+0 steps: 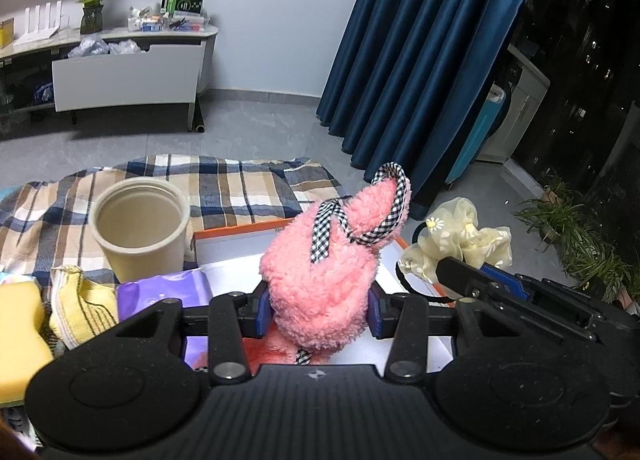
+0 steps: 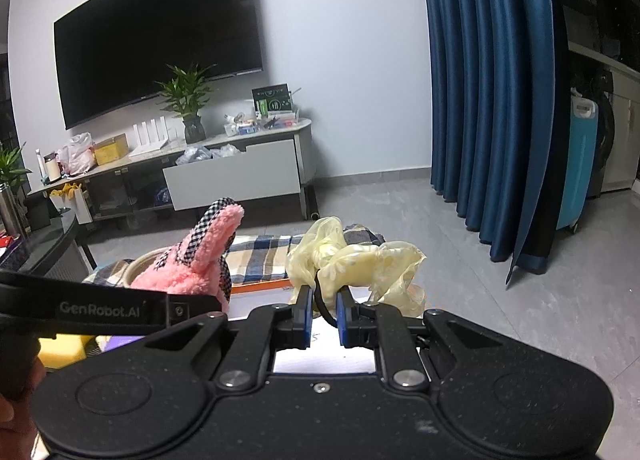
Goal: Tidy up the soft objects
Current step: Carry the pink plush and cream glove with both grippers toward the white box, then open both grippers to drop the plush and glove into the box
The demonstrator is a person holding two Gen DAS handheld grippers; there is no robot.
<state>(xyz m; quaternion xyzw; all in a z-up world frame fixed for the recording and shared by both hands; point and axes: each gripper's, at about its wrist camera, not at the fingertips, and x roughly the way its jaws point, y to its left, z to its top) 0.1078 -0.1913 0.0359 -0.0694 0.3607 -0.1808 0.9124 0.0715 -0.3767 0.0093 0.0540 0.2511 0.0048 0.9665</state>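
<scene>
My left gripper [image 1: 320, 310] is shut on a fluffy pink plush bow [image 1: 320, 272] trimmed with black-and-white checked ribbon, held above a white box with an orange rim [image 1: 236, 228]. The pink plush bow [image 2: 188, 272] also shows at the left of the right wrist view. My right gripper [image 2: 323, 314] is shut on the black elastic of a pale yellow sheer scrunchie [image 2: 360, 264], whose fabric spills out past the pads. In the left wrist view the yellow scrunchie [image 1: 460, 240] and the right gripper's finger sit at the right, over the box's right edge.
A cream round tub [image 1: 140, 219] stands on a plaid blanket [image 1: 240, 187] left of the box. A purple packet [image 1: 168, 288], a yellow striped cloth [image 1: 80, 308] and a yellow sponge [image 1: 20, 320] lie at the near left. Blue curtains [image 1: 420, 59] hang at the right, a TV cabinet [image 2: 232, 175] behind.
</scene>
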